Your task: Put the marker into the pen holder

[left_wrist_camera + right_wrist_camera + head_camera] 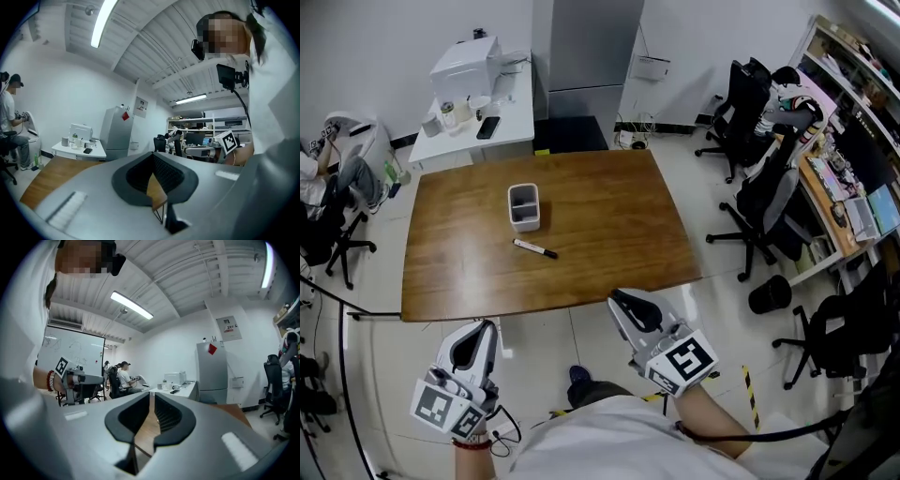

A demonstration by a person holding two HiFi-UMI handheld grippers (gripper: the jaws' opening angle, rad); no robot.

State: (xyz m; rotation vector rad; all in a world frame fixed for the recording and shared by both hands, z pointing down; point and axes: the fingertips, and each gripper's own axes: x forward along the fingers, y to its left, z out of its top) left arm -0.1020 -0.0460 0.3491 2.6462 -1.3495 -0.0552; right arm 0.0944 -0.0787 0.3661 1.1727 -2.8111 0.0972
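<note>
While both tools hang short of the table's (609, 225) near edge, nothing of the task has begun; the marker (534, 248) lies flat on the wood, just in front of the pen holder (523, 223), which stands upright and seems empty, though the head view is too small to be sure of its inside. The left gripper (472, 345) has its jaws pressed together at the tips with nothing between them; the right gripper (634, 307) has its jaws drawn almost together, only a thin slit between the pads, and it too carries nothing.

Several things could go wrong from here. Either tool must be spread before it comes down; if it arrives as it stands now, the tips would likely shove the marker along the table rather than straddle it. The marker is slim and round, so a closing pad that meets it off-centre may roll it away, perhaps against the holder's wall. A flat-lying thing also invites the tips to scrape the wood if they come in too steeply.

The holder looks light and sits close behind the marker; a reach that overshoots could nudge or tip it. Once lifted, the marker must be turned near upright; if it goes in slanted it may catch the rim and drop beside the holder.
</note>
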